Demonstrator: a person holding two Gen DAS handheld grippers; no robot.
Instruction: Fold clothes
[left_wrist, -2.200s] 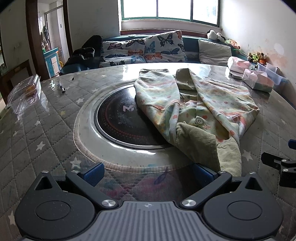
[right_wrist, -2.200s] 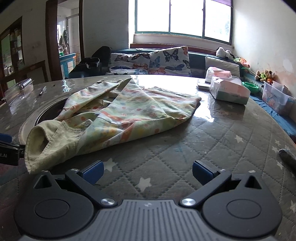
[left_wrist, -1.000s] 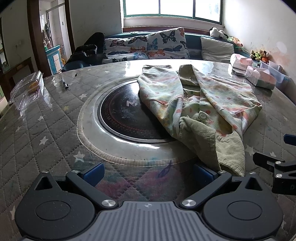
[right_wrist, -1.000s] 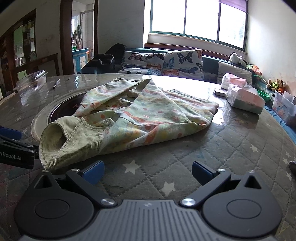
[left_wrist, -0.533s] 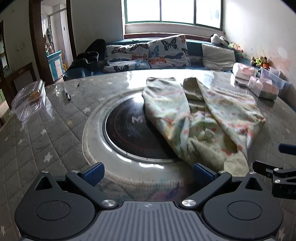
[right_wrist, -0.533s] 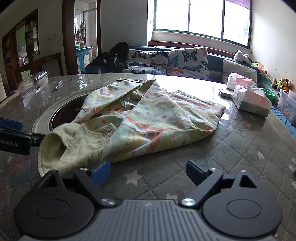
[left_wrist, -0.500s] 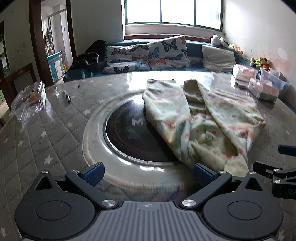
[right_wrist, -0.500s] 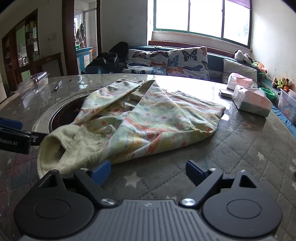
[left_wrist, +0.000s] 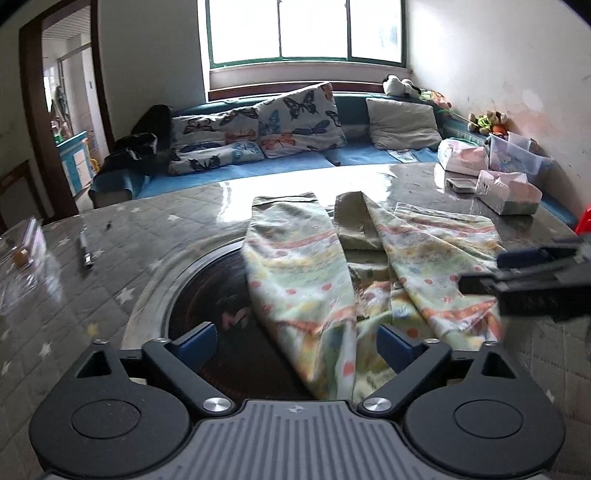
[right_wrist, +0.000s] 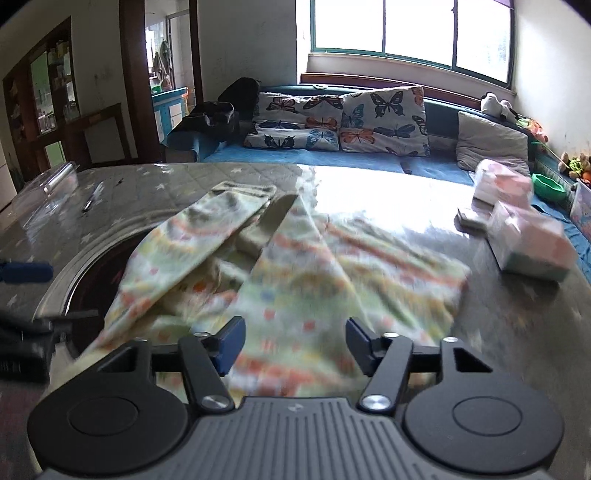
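Only 1 garment (left_wrist: 306, 273) — 2 gaping tongs (left_wrist: 295, 341) (right_wrist: 293, 341) above it.

**Almost Nothing Legible**

The only readable mark is a pale letter "M", blurred by motion, on the dark round hob (left_wrist: 221, 295) sunk into the table (left_wrist: 110, 258), seen from the left wrist. Print on the tissue boxes (right_wrist: 532, 243) is too blurred to read from either wrist.
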